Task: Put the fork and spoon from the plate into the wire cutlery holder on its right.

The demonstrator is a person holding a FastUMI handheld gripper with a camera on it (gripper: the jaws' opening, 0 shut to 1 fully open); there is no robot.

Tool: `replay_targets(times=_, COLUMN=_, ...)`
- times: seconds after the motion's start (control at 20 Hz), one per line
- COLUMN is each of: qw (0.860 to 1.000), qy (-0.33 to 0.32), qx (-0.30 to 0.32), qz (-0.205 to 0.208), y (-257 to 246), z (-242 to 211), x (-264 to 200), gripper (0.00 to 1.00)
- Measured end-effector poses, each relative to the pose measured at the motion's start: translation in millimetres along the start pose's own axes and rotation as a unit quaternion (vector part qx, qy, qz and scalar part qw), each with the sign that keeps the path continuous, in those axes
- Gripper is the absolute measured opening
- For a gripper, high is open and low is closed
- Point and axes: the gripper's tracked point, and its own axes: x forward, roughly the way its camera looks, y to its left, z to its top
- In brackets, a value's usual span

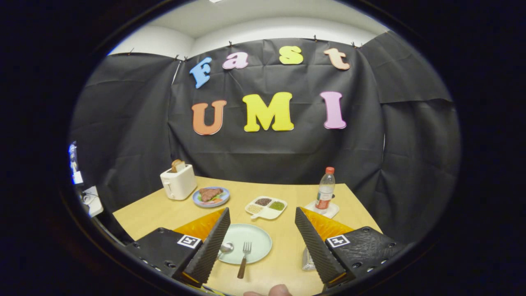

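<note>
Your light wooden desk (172, 213) carries everything. Your hand-held gripper (261, 230) hangs above its near edge, fingers spread wide and gripping nothing. Between them lies the round pale green plate (257, 242). The wooden-handled metal fork (244, 259) rests over its near rim, the metal spoon (225, 248) at its left. The silver wire cutlery holder (307, 260) stands right of the plate, partly hidden by the right finger.

On the wooden bench (172, 213) we see a white toaster (178, 182) with a slice of bread (178, 165) standing in its slot. Just beside it sits a blue dish (211, 196) of meat. Farther along lies a white divided tray (266, 206) — its compartments hold grains — and a clear bottle (326, 187) with a red cap stands upright on a white coaster (322, 210).
</note>
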Motion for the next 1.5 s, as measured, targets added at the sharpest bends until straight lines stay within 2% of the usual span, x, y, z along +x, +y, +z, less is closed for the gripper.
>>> replay_targets(times=0.15, qw=0.998, qy=0.063, qx=0.000, qz=0.027, y=16.9, z=-19.6, x=5.5, gripper=0.96)
replay_targets(times=0.3, qw=0.988, qy=0.145, qx=0.001, qz=0.050, y=30.6, z=-44.9, x=11.1, gripper=0.96)
replay_targets(times=0.5, qw=0.965, qy=0.256, qx=0.002, qz=0.055, y=31.7, z=-84.7, x=18.5, gripper=0.96)
replay_targets(times=0.8, qw=0.926, qy=0.375, qx=-0.025, qz=0.043, y=32.3, z=-157.7, x=30.4, gripper=0.96)
replay_targets(times=0.9, qw=0.914, qy=0.402, qx=-0.016, qz=0.051, y=40.2, z=-176.5, x=31.7, gripper=0.96)
replay_targets(times=1.05, qw=0.908, qy=0.416, qx=-0.022, qz=0.046, y=45.0, z=-194.4, x=39.0, gripper=0.96)
replay_targets(times=1.25, qw=0.899, qy=0.437, qx=-0.020, qz=0.028, y=40.0, z=-216.8, x=42.9, gripper=0.88)
replay_targets(times=1.35, qw=0.890, qy=0.455, qx=0.007, qz=0.023, y=40.3, z=-225.1, x=43.6, gripper=0.68)
replay_targets(times=1.5, qw=0.883, qy=0.467, qx=0.053, qz=0.012, y=37.5, z=-224.9, x=43.5, gripper=0.14)
